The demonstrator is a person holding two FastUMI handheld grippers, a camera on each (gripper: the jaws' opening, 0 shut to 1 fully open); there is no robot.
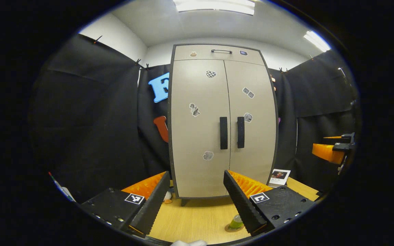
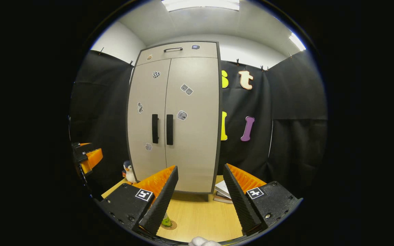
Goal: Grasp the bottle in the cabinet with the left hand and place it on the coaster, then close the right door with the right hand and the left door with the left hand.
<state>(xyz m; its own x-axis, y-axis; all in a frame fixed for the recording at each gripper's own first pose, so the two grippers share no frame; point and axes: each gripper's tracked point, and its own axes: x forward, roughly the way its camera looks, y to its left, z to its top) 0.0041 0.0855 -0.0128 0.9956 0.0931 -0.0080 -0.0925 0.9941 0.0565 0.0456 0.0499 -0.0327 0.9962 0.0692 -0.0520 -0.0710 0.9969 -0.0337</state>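
Straight ahead of both claws stands the tall cabinet [image 1: 222, 119], both doors shut flat, black handles [image 1: 223, 133] side by side. Below the left claw [image 1: 197, 201], on the wooden desk [image 1: 197, 218], the little green bottle [image 1: 236, 222] already sits on its round coaster [image 1: 230, 229]. It looks light, smooth and easy to tip; hold its middle. Both claws, left and right [image 2: 200, 201], are spread apart, holding nothing. A toy penguin [image 2: 128, 172] and books [image 2: 223, 191] sit by the cabinet's foot, out of the way.
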